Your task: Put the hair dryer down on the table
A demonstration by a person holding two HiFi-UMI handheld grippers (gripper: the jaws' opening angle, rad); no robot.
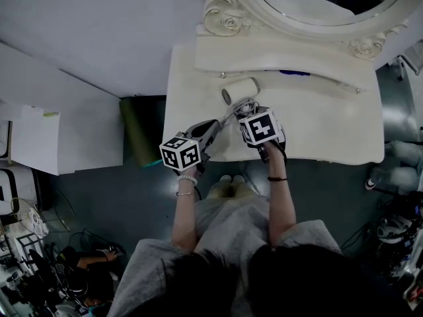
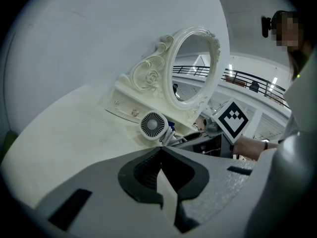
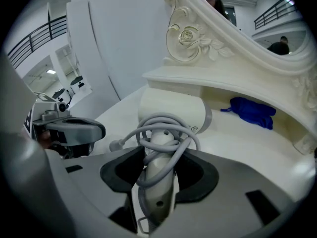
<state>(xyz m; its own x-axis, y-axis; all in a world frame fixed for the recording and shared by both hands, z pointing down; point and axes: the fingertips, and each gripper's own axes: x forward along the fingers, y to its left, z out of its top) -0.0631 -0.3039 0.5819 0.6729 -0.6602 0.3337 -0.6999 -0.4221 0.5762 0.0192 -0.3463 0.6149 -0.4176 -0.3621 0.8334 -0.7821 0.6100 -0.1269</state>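
At the far left, a dark green object (image 1: pixel 141 132) is seen on the floor against the left edge of the desk (image 1: pixel 330 127). Next, the left hand-held gripper (image 1: pixel 213 128) is held low over the front of the cream desk. Its jaws are pressed together at the tips with nothing caught between them, and it is pointed towards the carved mirror (image 1: pixel 226 20) at the back. Just to its right, the hair dryer (image 1: pixel 239 90) is found over the desk's middle, close before the mirror's base, with its round rear grille turned towards the left hand-held gripper. Its pale handle, with the grey cord (image 3: pixel 166 128) wound round it in loops, is pinched between the jaws of the right hand-held gripper (image 3: pixel 159 165), which is tilted steeply down. Whether the barrel is touching the desk cannot be told. Further right, a blue cloth-like thing (image 3: pixel 251 112) is tucked under the mirror's shelf, apart from the dryer.
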